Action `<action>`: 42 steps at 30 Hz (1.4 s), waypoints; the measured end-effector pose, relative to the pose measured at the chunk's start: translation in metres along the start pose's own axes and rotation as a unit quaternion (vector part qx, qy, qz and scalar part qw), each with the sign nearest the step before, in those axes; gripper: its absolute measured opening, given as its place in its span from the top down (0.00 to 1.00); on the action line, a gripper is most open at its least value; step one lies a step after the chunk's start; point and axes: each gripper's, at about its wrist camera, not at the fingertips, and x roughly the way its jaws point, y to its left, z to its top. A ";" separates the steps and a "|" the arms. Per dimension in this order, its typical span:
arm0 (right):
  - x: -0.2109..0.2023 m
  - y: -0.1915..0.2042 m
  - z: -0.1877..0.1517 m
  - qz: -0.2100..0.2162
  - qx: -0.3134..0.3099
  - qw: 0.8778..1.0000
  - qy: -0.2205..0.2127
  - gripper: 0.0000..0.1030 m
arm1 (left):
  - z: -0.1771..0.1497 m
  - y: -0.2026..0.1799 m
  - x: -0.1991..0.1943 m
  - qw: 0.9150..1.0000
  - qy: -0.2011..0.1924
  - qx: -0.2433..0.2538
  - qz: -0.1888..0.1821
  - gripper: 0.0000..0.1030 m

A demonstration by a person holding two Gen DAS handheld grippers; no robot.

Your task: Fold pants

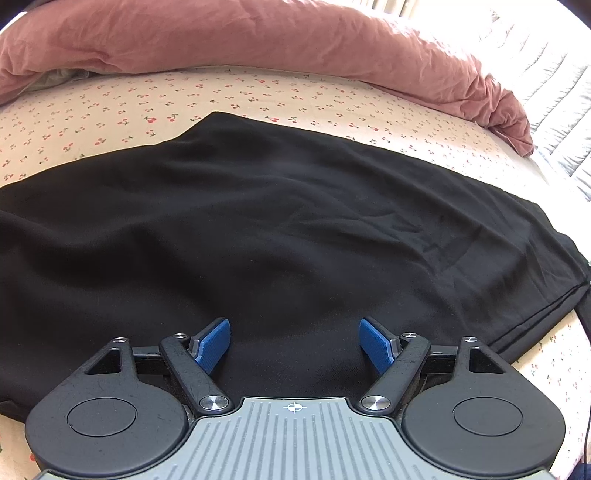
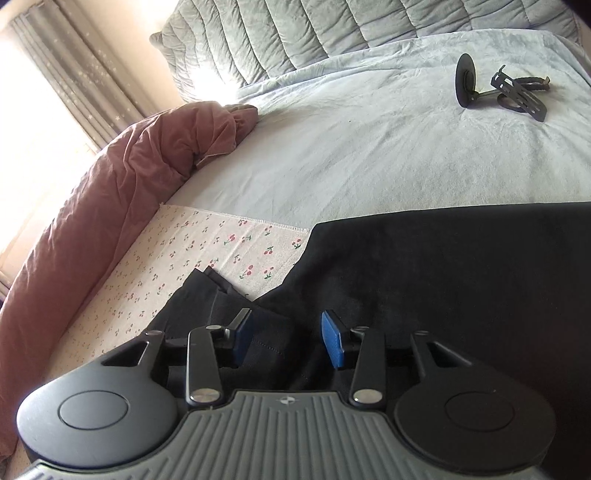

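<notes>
One pair of black, soft-woven pants (image 1: 280,229) lies spread flat on the bed, and two grippers hover over it, one per view. There is one rumpled dusty-pink duvet (image 1: 258,37), one pale-blue fleece blanket (image 2: 369,147), one quilted grey-green padded headboard (image 2: 332,29) and one small black metal bracket with a round disc base (image 2: 491,88).

In the left wrist view the left gripper (image 1: 294,345) has its blue ribbed pads (image 1: 214,343) set wide apart, with nothing clasped; the black cloth fills the space between and beyond them, running from 9 o'clock across to 3 o'clock, its stitched hem at 4 o'clock.

In the right wrist view the right gripper (image 2: 288,338) stands partly parted, its jaws a moderate gap apart. A folded, stitched edge of the pants lies in that gap, but whether either pad touches it cannot be told. The main body of the garment spreads toward 2 and 3 o'clock, and a loose dark corner juts out at 11 o'clock.

The surface is a cream bedsheet printed with small red cherries (image 1: 110,110). The pink duvet is bunched along 12 o'clock in the left view and at 9 to 10 o'clock in the right. Grey curtains with small stars (image 2: 74,74) hang at 11 o'clock beside bright window light. The bracket rests on the blue blanket at 1 o'clock.
</notes>
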 end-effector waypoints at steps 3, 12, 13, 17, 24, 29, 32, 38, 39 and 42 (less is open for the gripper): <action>0.005 -0.004 -0.004 0.027 0.040 0.999 0.021 0.66 | 0.000 0.001 0.000 1.000 0.000 -0.001 0.000 0.24; 0.005 0.007 -0.007 -0.012 0.005 1.000 0.016 0.99 | 0.000 0.000 -0.001 1.000 0.001 0.001 -0.001 0.24; 0.000 0.007 -0.005 -0.012 0.010 1.000 0.010 0.99 | 0.000 0.001 -0.001 1.000 0.002 0.001 -0.003 0.24; -0.027 0.010 0.004 0.010 0.036 0.999 -0.019 1.00 | 0.007 0.008 -0.005 1.000 -0.001 -0.009 -0.007 0.24; -0.015 0.004 0.001 -0.041 0.008 0.999 -0.003 1.00 | 0.014 0.026 -0.010 0.999 0.005 -0.030 -0.009 0.24; -0.002 -0.005 -0.003 -0.041 0.024 0.999 0.005 0.99 | 0.013 0.030 -0.011 0.999 0.012 -0.034 -0.019 0.24; -0.004 0.000 -0.002 -0.043 0.013 0.999 0.002 0.98 | 0.011 0.030 -0.010 0.999 0.018 -0.027 -0.023 0.23; -0.021 0.029 -0.003 -0.084 -0.056 0.995 -0.022 0.77 | 0.011 0.031 -0.010 1.000 0.024 -0.013 -0.013 0.22; -0.028 0.042 -0.006 -0.077 -0.078 0.993 -0.030 0.70 | 0.012 0.032 -0.012 1.000 0.021 -0.019 -0.013 0.22; -0.043 0.095 -0.032 -0.024 -0.186 0.982 -0.029 0.61 | 0.012 0.036 -0.014 0.999 0.020 -0.037 -0.010 0.22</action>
